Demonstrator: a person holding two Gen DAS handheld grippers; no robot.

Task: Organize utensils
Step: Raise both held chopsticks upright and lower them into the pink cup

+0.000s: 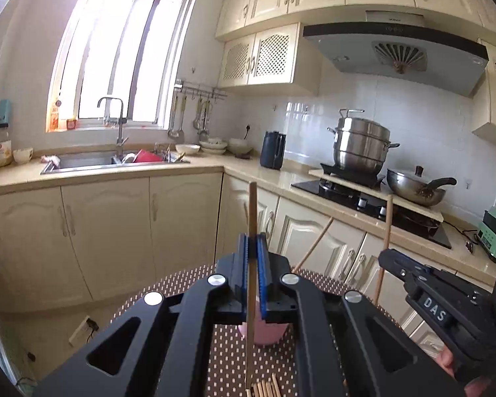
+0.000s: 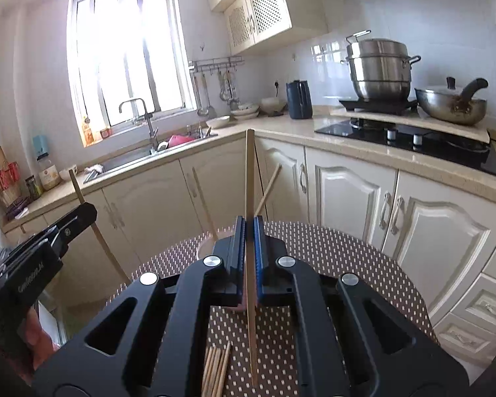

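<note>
1. Left gripper [image 1: 254,248]: blue-padded jaws clamped on a single wooden chopstick [image 1: 252,218], held nearly upright; the stick runs above and below the pads.
2. Right gripper [image 2: 249,231]: jaws likewise pinched on its own chopstick [image 2: 249,178], also close to vertical, lower end hanging over the table.
3. Both grippers are above a round table with a brown polka-dot cloth [image 2: 330,251].
4. A loose bundle of chopsticks [image 2: 216,369] lies flat on the cloth, just below and left of the right gripper in its view; the same bundle shows at the bottom edge of the left view.
5. A pink cup [image 1: 264,332] stands on the cloth beyond the bundle, partly hidden by the left gripper's jaws; two chopsticks [image 1: 314,243] lean out above it. Whether they sit inside the cup cannot be told.
6. Background: kitchen counter, sink [image 1: 92,160], steel steamer pot [image 1: 360,145] on the hob.
</note>
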